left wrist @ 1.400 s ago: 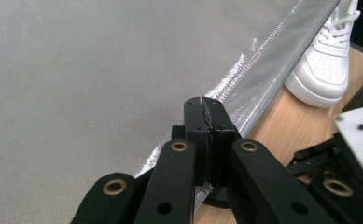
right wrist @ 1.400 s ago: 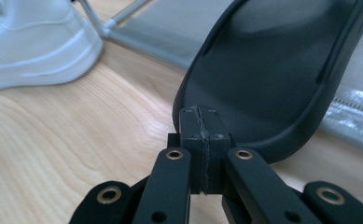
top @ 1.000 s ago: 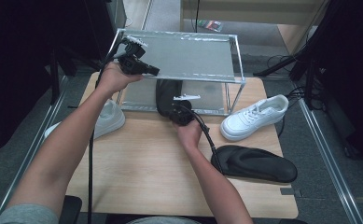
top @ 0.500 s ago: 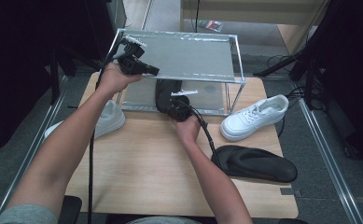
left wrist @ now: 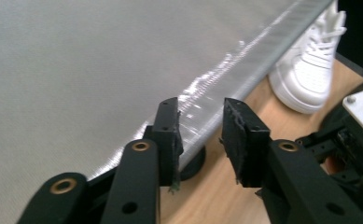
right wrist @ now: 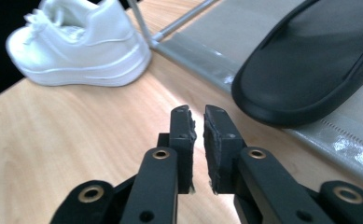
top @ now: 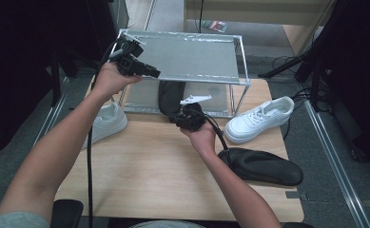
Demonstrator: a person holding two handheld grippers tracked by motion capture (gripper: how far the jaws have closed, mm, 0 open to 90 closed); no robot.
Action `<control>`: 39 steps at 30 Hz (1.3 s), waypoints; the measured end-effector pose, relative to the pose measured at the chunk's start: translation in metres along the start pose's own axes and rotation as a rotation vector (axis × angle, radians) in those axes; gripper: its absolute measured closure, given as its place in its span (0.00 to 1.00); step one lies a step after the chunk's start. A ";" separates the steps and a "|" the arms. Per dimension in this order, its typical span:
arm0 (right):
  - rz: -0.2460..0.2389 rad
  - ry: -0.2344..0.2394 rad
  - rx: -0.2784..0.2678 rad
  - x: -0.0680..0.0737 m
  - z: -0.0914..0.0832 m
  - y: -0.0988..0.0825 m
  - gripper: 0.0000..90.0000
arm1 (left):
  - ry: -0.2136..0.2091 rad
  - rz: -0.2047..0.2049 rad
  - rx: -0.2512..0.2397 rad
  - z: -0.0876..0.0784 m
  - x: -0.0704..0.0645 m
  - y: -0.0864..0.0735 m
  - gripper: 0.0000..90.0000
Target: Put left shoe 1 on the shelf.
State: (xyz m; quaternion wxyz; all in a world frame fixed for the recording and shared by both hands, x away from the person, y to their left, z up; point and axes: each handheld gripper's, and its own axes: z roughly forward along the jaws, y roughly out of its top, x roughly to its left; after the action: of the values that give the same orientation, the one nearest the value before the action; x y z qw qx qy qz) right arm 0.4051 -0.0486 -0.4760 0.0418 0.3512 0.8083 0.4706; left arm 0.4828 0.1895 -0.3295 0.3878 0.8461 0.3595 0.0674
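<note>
Two grippers, left gripper point(left wrist: 200, 140) part-open and empty, right gripper point(right wrist: 198, 144) barely parted beside black slipper point(right wrist: 310, 65)

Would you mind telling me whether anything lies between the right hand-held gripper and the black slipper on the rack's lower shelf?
Nothing visible does. The right hand-held gripper holds nothing, and only bare wooden tabletop separates it from the black slipper lying on the grey lower shelf.

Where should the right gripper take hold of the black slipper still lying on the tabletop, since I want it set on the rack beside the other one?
Grip the black foam slipper across its raised strap near the rounded end, coming from above. It lies flat, sole down, at the wooden table's right edge, so the low sides give the jaws little to bite; the arched strap stands up and looks narrow enough to pinch. The right gripper is nearest it.
</note>
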 end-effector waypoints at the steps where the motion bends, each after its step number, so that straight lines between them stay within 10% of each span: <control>1: -0.006 0.010 -0.001 0.001 -0.004 0.000 0.88 | -0.001 0.003 -0.003 -0.003 -0.002 -0.001 0.71; 15: -0.077 0.047 -0.029 0.012 -0.059 -0.017 0.81 | -0.032 0.036 0.000 -0.022 -0.039 -0.028 0.58; 39: -0.120 0.110 -0.016 0.009 -0.104 -0.056 0.66 | -0.083 0.034 -0.024 -0.014 -0.072 -0.093 0.42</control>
State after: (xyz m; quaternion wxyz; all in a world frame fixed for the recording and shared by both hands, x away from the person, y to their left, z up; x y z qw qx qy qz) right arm 0.3272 -0.1369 -0.4601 0.0286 0.2754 0.8251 0.4924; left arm 0.3732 0.1918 -0.3734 0.4112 0.8494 0.3279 0.0432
